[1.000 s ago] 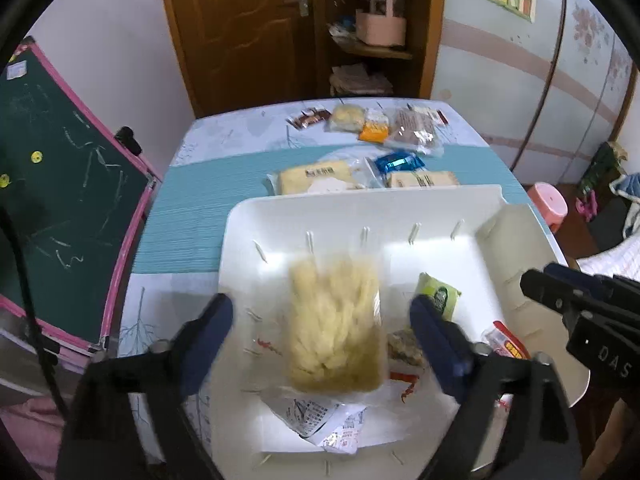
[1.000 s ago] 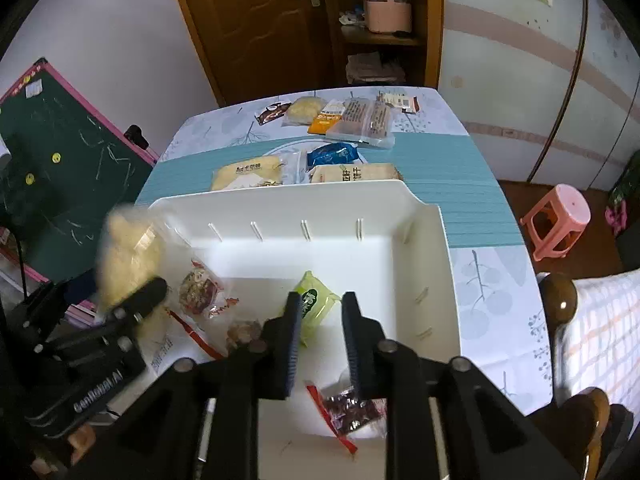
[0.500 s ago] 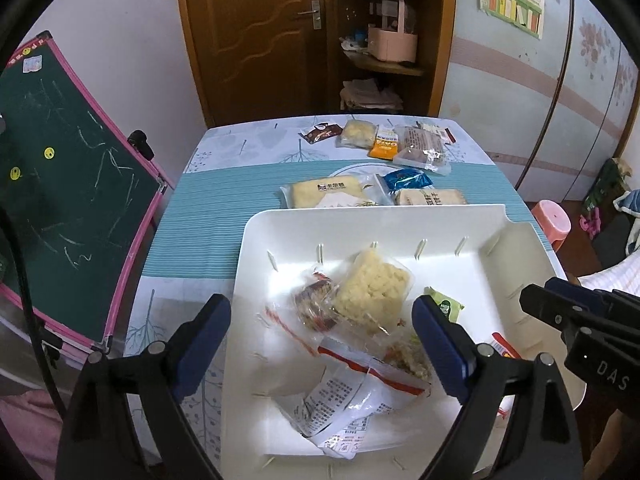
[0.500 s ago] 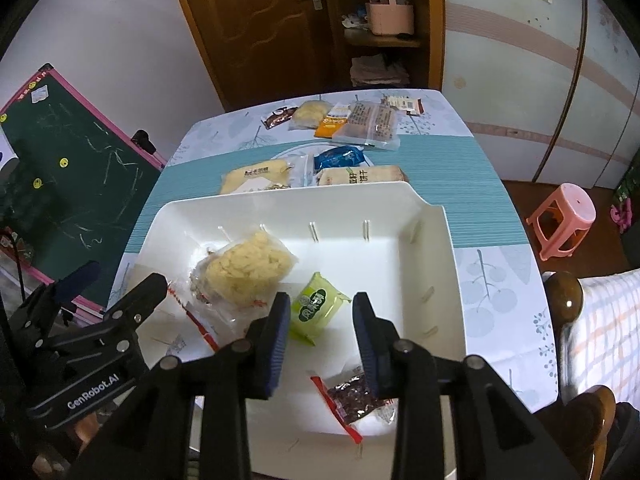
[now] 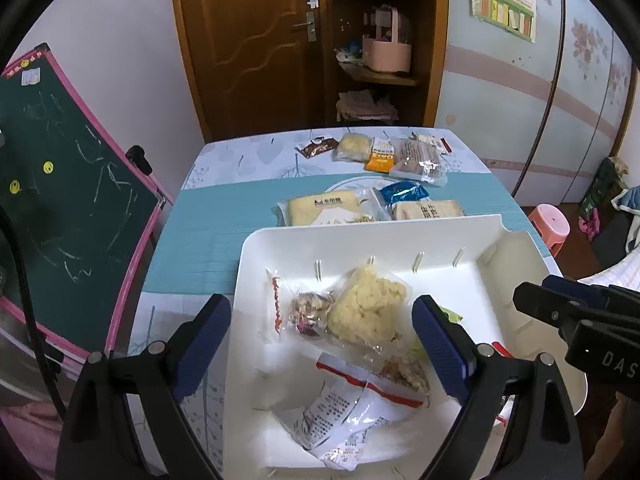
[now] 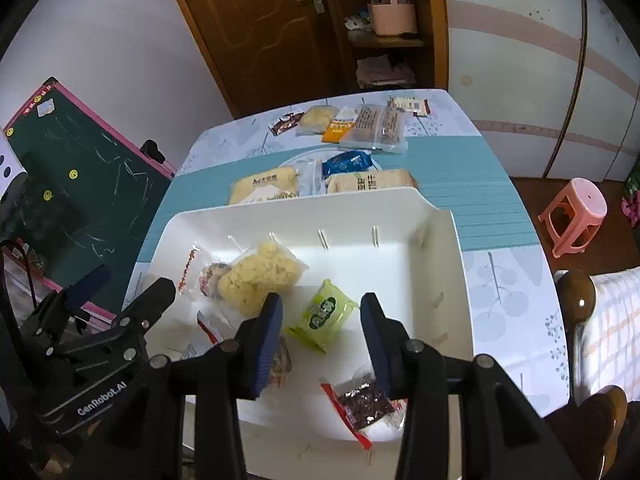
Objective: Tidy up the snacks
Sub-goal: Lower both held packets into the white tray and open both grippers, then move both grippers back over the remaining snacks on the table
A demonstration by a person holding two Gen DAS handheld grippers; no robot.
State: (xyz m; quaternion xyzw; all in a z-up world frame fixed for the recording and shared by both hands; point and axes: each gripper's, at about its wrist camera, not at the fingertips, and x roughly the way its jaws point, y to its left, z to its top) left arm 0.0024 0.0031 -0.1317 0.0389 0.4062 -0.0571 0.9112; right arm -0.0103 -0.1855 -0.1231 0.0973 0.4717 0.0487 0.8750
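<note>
Now the yellow puffed-snack packet [image 5: 370, 306] lies in the white bin [image 5: 520, 248] toward its far-left corner, overlapping a clear nut packet [image 5: 308, 310]. Left gripper [image 5: 320, 344] hangs spread wide and empty; right gripper [image 6: 320, 330], jaws just been opening, frames the green packet [image 6: 324, 314] untouched. Both packets look light, crinkly, slippery: best pinched across a sealed edge.

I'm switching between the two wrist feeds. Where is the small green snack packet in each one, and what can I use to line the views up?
Left wrist: the small green plastic snack packet is only a sliver, mostly hidden behind the left gripper's right-hand finger, in the white plastic bin.
Right wrist: lower centre, on the bin floor, framed between the right gripper fingers, untouched.
Shared landmark: the clear bag of pale yellow crisps, left of the packet in both.
</note>
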